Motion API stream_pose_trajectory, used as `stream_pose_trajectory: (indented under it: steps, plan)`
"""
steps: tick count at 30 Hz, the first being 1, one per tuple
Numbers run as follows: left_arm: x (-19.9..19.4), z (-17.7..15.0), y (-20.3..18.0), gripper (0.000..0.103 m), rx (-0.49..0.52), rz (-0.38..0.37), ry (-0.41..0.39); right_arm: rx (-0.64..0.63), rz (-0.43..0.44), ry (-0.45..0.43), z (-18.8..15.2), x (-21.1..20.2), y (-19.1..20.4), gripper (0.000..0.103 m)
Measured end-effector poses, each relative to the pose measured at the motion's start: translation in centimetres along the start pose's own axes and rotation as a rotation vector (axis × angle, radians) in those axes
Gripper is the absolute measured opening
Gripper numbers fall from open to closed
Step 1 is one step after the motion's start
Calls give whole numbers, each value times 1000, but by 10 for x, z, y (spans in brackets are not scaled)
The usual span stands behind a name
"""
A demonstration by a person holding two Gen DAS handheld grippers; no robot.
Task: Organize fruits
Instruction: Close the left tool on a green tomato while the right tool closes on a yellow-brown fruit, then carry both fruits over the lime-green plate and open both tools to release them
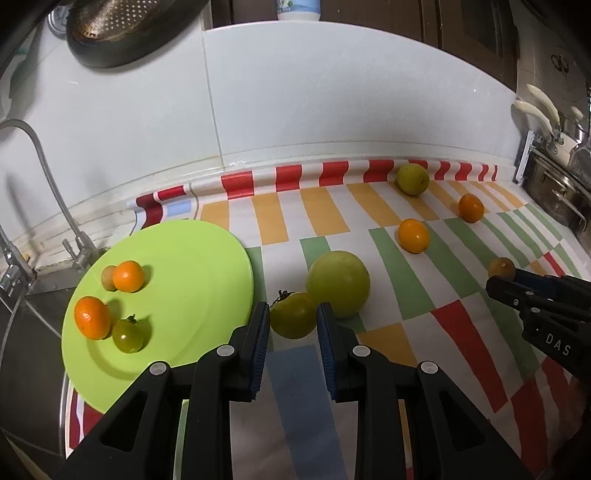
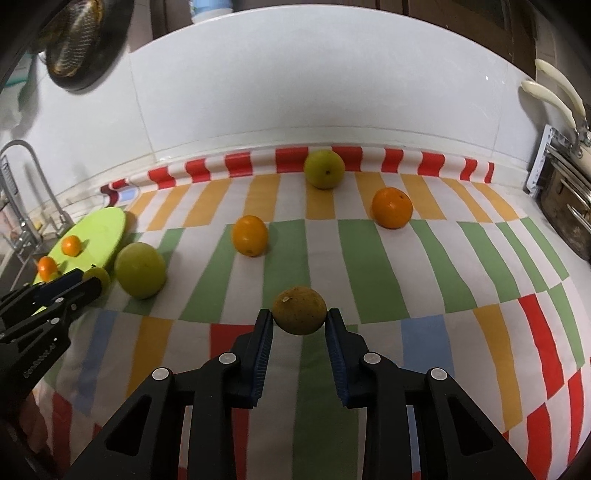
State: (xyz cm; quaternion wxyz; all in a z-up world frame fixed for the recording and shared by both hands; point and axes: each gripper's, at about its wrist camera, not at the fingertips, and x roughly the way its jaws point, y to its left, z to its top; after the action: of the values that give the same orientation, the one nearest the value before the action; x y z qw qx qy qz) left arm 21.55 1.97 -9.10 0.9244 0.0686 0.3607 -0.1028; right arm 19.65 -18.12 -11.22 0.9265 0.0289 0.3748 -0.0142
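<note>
My left gripper (image 1: 293, 321) is shut on a small green tomato (image 1: 293, 315) with a stem, just right of the lime green plate (image 1: 192, 258). The plate holds two oranges, a pale little fruit and another green tomato (image 1: 130, 335). A large green fruit (image 1: 339, 283) touches the held tomato from behind. My right gripper (image 2: 300, 319) is shut on a brownish-yellow fruit (image 2: 300, 311) low over the striped cloth (image 2: 369, 258). Two oranges (image 2: 249, 236) (image 2: 392, 208) and a green fruit (image 2: 324, 168) lie farther back.
A faucet (image 1: 44, 177) and sink edge border the plate on the left. A dark colander (image 1: 122, 26) hangs on the white tiled wall. Steel pots (image 1: 561, 177) with cream handles stand at the right end of the counter.
</note>
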Motion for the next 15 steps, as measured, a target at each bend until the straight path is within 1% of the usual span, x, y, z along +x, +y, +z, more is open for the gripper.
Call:
stream_pose_trajectory:
  steps: [8, 15]
  plan:
    - [-27, -4, 5, 27, -20, 6, -40, -28, 33, -40, 0, -23, 12, 31]
    - [-46, -10, 10, 27, -42, 14, -58, -61, 62, -78, 0, -43, 25, 31]
